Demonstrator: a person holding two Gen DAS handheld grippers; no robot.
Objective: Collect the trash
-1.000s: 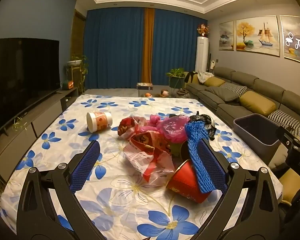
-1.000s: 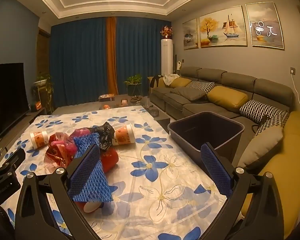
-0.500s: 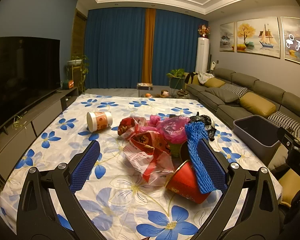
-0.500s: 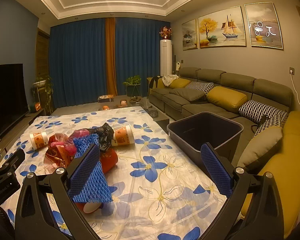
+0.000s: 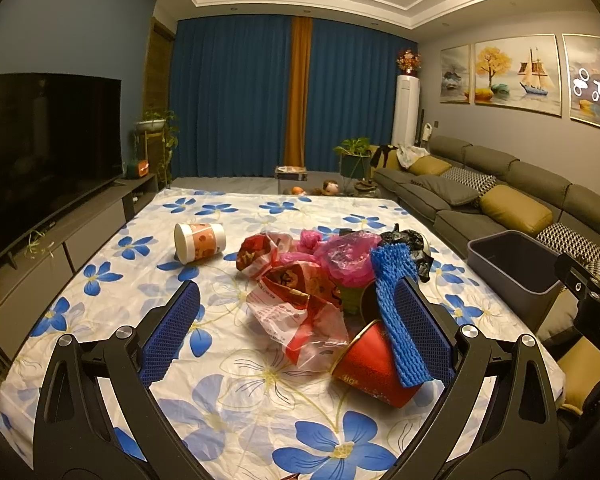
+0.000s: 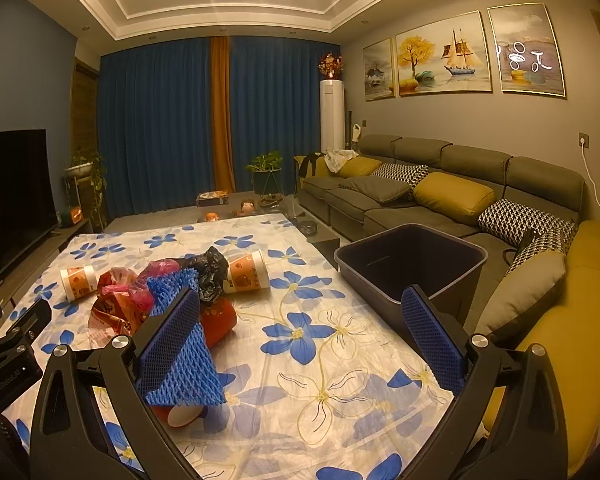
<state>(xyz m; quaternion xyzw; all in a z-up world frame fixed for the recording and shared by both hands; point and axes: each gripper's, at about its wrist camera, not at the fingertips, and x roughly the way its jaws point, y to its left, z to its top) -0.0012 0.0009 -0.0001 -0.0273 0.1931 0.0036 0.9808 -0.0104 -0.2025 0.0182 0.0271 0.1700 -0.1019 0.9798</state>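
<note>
Your left tool (image 5: pixel 296 328) and right tool (image 6: pixel 300 330) hover level, jaws spread wide and empty, flanking the blue foam-net sleeve (image 5: pixel 398 316) on the floral tabletop (image 6: pixel 320 364).

Trash sits heaped mid-table: crumpled red-printed clear plastic bag (image 5: pixel 300 312), pink plastic bag (image 5: pixel 346 258), black plastic bag (image 5: pixel 410 246), blue foam mesh sleeve (image 5: pixel 398 312) draped over a red paper cup (image 5: pixel 374 364) lying on its side. An orange-and-white paper cup (image 5: pixel 199 240) lies tipped apart at the left, another (image 6: pixel 247 273) beside the black bag. Dark grey rectangular plastic bin (image 6: pixel 412 268) stands upright, open, at the table's right edge.
</note>
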